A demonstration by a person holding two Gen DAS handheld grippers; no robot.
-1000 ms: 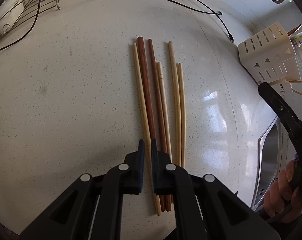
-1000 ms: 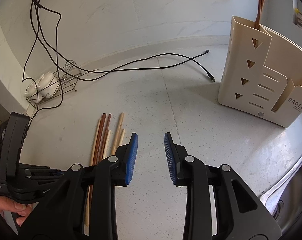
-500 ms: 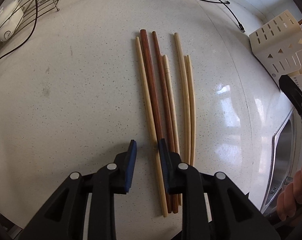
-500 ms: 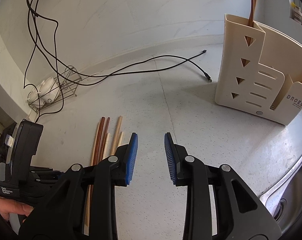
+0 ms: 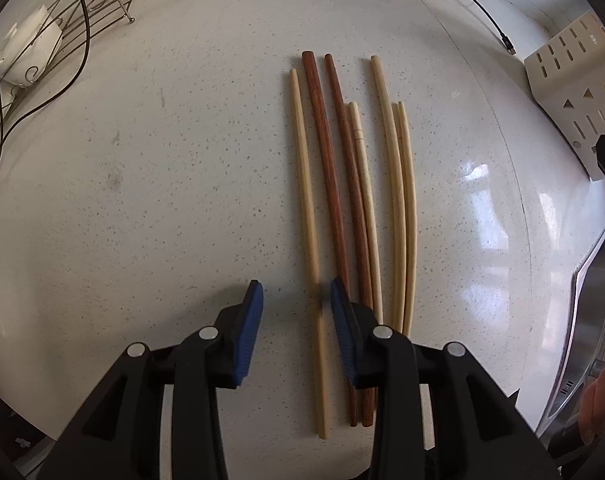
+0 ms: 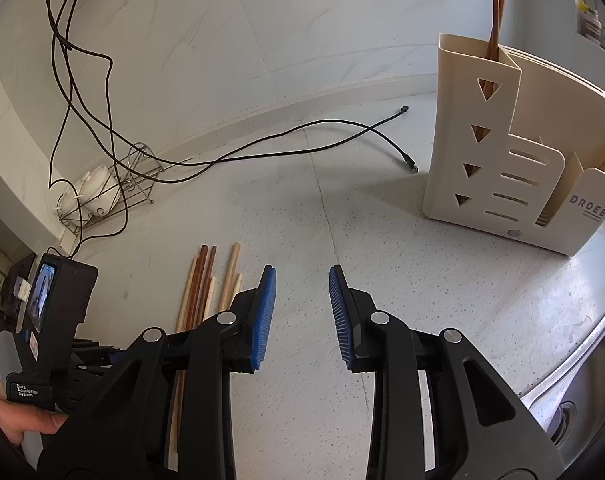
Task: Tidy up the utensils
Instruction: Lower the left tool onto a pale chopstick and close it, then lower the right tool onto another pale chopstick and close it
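Note:
Several chopsticks lie side by side on the white speckled counter: pale ones (image 5: 306,200) and two dark red ones (image 5: 328,168). My left gripper (image 5: 296,312) points down over their near ends, and its jaws are opening. The leftmost pale chopstick runs between them, close to the right pad, and is not pressed. In the right wrist view, my right gripper (image 6: 302,312) stands open and empty above bare counter, to the right of the chopsticks (image 6: 198,280). A cream utensil holder (image 6: 502,160) stands at the right, with two dark chopsticks (image 6: 496,8) upright in its tall compartment.
A wire rack with white cups (image 6: 102,192) stands at the back left. Black cables (image 6: 302,140) trail across the counter behind the chopsticks. A steel sink (image 5: 594,300) borders the counter on the right. A hand (image 6: 18,420) holds the left gripper's body.
The left gripper's jaws went from shut to apart, with the leftmost pale chopstick now between them. Its view tilted further down over the chopsticks. The right gripper stayed as it was.

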